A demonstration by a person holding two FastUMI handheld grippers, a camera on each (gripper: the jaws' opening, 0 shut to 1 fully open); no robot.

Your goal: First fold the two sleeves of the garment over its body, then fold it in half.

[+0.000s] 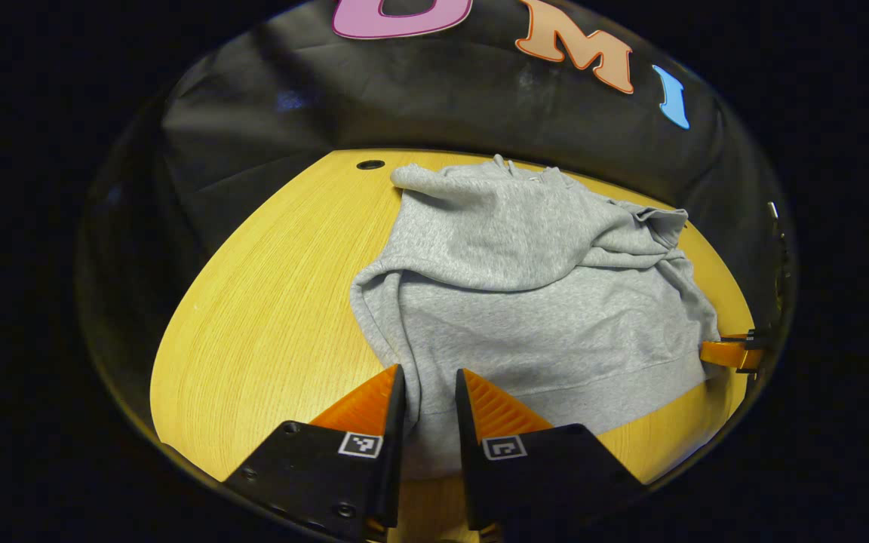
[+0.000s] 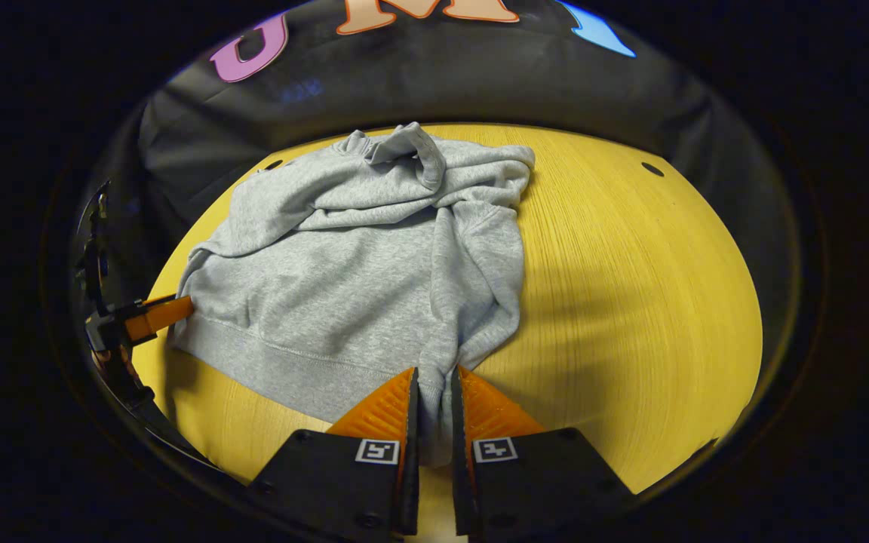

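I've got the left gripper [image 1: 431, 392] and right gripper [image 2: 434, 392] each pinched narrow on the bottom hem corners of the gray sweatshirt [image 1: 525, 302], sleeves crossed, near the tabletop [image 1: 268, 317] front edge; thin grip may slip mid-fold, sleeves could spill.

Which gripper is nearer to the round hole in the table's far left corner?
Left. The left gripper is at the sweatshirt's hem corner on the hole's side; the right gripper is at the opposite corner.
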